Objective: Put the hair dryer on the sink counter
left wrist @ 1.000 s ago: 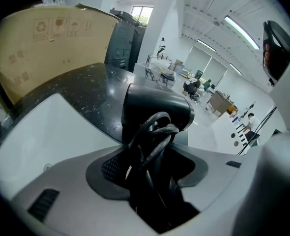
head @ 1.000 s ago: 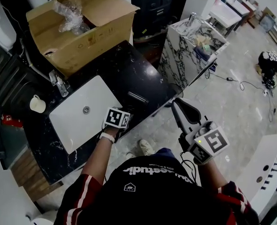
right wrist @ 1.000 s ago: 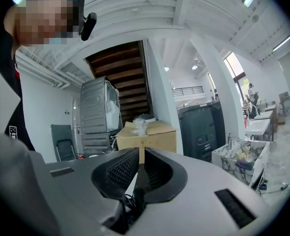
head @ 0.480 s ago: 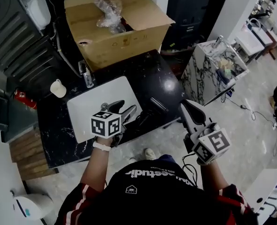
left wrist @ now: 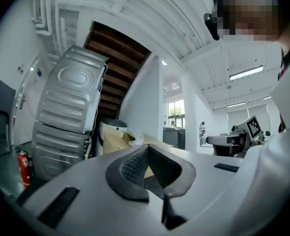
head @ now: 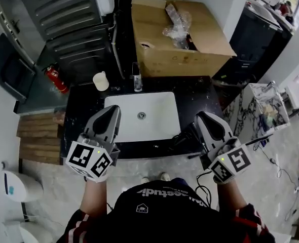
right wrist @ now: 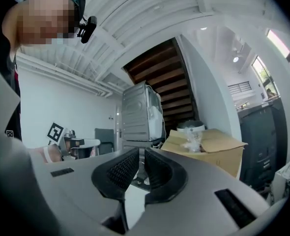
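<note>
A black hair dryer (head: 184,137) lies on the black sink counter (head: 83,110), just right of the white basin (head: 154,130); it is dark against the dark top and hard to make out. My left gripper (head: 114,110) hovers over the basin's left edge, and its jaws (left wrist: 146,149) are shut with nothing between them. My right gripper (head: 201,115) hangs beside the hair dryer, a little to its right. Its pads (right wrist: 141,154) stand almost together and hold nothing. Neither gripper touches the hair dryer.
A faucet (head: 137,80) and a white cup (head: 101,81) stand behind the basin. An open cardboard box (head: 190,59) with plastic wrap fills the back. A red fire extinguisher (head: 55,80) sits at the left, and a marble cabinet (head: 263,113) at the right.
The view has swung round to face the sink squarely. My left gripper has lifted off the counter, opened wide, then shut empty. The right gripper has stayed at the right.
</note>
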Tool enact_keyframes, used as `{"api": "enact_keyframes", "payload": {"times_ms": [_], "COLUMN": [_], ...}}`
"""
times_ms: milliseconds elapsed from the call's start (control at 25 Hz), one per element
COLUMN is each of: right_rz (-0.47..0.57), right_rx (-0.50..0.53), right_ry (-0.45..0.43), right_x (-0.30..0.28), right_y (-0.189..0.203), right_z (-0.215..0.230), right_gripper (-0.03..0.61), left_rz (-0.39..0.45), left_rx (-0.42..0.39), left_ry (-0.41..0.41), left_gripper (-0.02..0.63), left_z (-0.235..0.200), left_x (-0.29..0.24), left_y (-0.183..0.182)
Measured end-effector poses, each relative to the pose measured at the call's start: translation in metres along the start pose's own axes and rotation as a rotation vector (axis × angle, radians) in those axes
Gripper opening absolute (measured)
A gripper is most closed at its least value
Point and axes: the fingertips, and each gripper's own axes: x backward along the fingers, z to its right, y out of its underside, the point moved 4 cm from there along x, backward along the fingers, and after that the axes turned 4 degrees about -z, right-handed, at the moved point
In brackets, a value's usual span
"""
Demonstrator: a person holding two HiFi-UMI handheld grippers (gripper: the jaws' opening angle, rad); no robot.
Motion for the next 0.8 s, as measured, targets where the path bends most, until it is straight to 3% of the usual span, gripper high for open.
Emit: {"api": "enact_keyframes", "payload": {"times_ms": [320, 560, 800], "right_rz": [0.013, 0.018, 0.017], "right_rx": [-0.005, -0.017, -0.021], "right_ry": [-0.075, -0.063, -0.029], "right_x": [-0.023, -0.027, -0.021], "right_y": [-0.003, 0.001, 0.002], "right_z": [-0.033, -0.036, -0.030], "right_gripper": [0.063, 0.063, 0.061], "left_rz": [0.109, 0.067, 0.059], "left_rx": [-0.021, -0.069, -0.035], "left_ry": [-0.168, -0.194, -0.167], "left_gripper": [0.015, 0.015, 0.015], "left_z": [-0.027, -0.026, -0.023], "left_x": [0.076, 0.078, 0.064], "left_y": [-0.016, -0.003, 0.002]}}
